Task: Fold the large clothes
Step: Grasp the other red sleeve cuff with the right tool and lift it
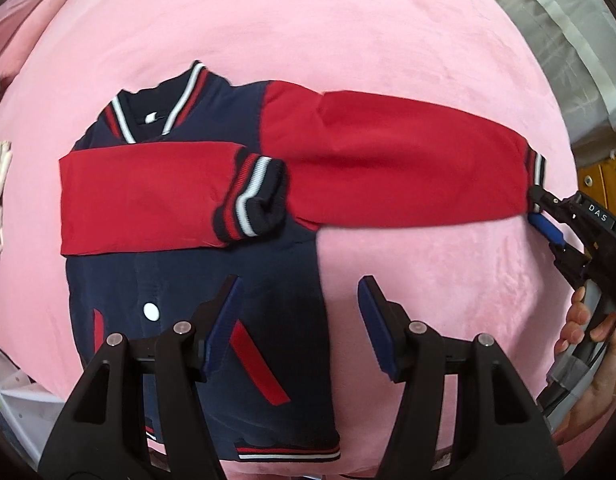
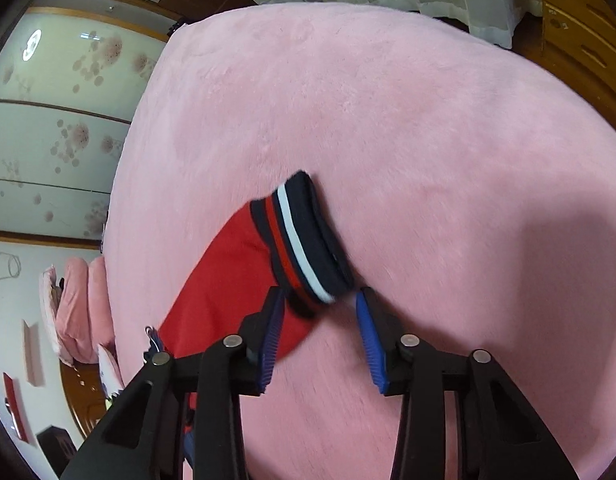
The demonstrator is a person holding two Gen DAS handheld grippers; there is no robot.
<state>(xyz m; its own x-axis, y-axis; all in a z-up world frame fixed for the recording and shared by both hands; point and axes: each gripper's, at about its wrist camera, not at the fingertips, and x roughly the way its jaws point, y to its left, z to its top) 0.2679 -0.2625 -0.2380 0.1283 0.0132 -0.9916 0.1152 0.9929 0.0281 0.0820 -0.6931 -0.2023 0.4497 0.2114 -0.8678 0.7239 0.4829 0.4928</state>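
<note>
A navy and red varsity jacket (image 1: 211, 264) lies face up on a pink plush bed cover (image 1: 308, 20), collar toward the far side and striped hem toward the near edge. One red sleeve (image 1: 147, 196) is folded straight across the chest, its striped cuff (image 1: 255, 196) resting near the middle of the jacket. The other red sleeve (image 1: 408, 160) stretches out sideways over the cover, well away from the body.

The left claw (image 1: 299, 316) hovers over the lower front of the jacket with its jaws spread wide, grasping nothing; one blue pad sits above the navy panel near the red pocket trim (image 1: 259, 368), the other above bare pink cover just beside the jacket's edge.

The right claw (image 2: 320, 328) is at the end of the outstretched sleeve. In the right wrist view its jaws stand apart, released, with the sleeve's striped cuff (image 2: 303, 240) just ahead of the tips and the near corner of that cuff lying between them; one pad (image 2: 269, 340) overlaps the red fabric, the other is over the bare cover
</note>
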